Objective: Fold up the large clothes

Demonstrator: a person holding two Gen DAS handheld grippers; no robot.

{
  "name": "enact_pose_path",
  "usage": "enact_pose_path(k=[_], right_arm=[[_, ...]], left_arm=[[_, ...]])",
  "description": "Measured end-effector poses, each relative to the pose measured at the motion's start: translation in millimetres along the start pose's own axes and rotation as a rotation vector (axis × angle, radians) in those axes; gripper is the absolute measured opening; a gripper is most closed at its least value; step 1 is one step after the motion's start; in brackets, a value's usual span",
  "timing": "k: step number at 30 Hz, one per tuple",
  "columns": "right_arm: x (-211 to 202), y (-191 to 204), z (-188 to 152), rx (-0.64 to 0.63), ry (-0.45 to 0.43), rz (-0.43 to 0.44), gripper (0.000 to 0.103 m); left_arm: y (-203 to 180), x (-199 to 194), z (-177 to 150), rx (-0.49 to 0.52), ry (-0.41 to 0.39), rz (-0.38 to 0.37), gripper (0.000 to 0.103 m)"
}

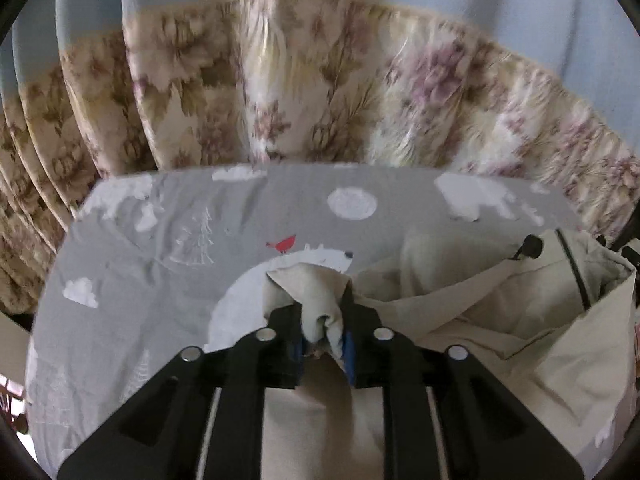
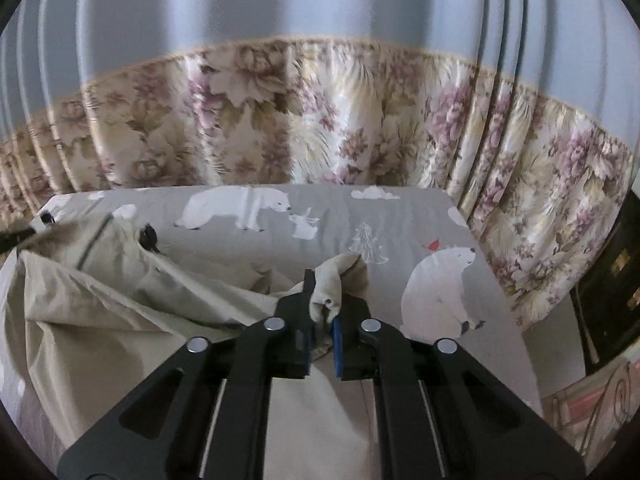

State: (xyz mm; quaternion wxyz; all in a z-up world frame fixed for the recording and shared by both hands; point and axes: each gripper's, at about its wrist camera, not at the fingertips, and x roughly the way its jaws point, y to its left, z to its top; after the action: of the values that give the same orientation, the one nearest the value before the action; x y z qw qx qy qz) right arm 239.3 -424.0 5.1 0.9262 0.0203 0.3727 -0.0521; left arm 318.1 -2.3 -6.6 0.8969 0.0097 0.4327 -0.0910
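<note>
One large beige garment, of thin, matte woven cloth creased into soft ridges, lay spread over a bed sheet of smooth grey cotton printed with white polar bears, clouds, fir trees and a small red bird. The garment carried a dark zipper line and a black cord stopper near its far edge.

Two hand-held grippers were in play, each with black angular finger arms, silver rivets and blue pads. The left gripper pointed steeply down toward the bed, and a bunched corner of the beige cloth stood up between its jaws; the jaws stood slightly apart with the fold filling the gap, and the blur left it unclear how firmly the pads pressed. From this gripper the bulk of the garment stretched away to the right and back beneath it.

The right gripper also tilted downward, its jaws nearly together and pinched on a second gathered corner of the garment, which poked up just ahead of the fingertips. The rest of the cloth lay to its left and below, with the bare sheet ahead and to the right.

Beyond the bed's far edge, ahead of both grippers, hung a pleated curtain, glossy and floral below, plain pale blue above.
</note>
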Motion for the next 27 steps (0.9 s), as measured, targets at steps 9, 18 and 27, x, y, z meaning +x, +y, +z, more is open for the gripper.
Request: enact_pose_path(k=[9, 18, 27], right_arm=[[-7.7, -22.2, 7.0, 0.139, -0.057, 0.008, 0.098], [-71.1, 35.0, -18.9, 0.016, -0.050, 0.140, 0.099], [-57.9, 116.1, -102.5, -0.138, 0.075, 0.200, 0.099]], left_arm=[[13.1, -50.8, 8.0, -0.067, -0.148, 0.035, 0.098], [-53.6, -93.8, -47.3, 0.152, -0.172, 0.034, 0.098], [-110.8, -48.2, -124.8, 0.217, -0.048, -0.047, 0.098]])
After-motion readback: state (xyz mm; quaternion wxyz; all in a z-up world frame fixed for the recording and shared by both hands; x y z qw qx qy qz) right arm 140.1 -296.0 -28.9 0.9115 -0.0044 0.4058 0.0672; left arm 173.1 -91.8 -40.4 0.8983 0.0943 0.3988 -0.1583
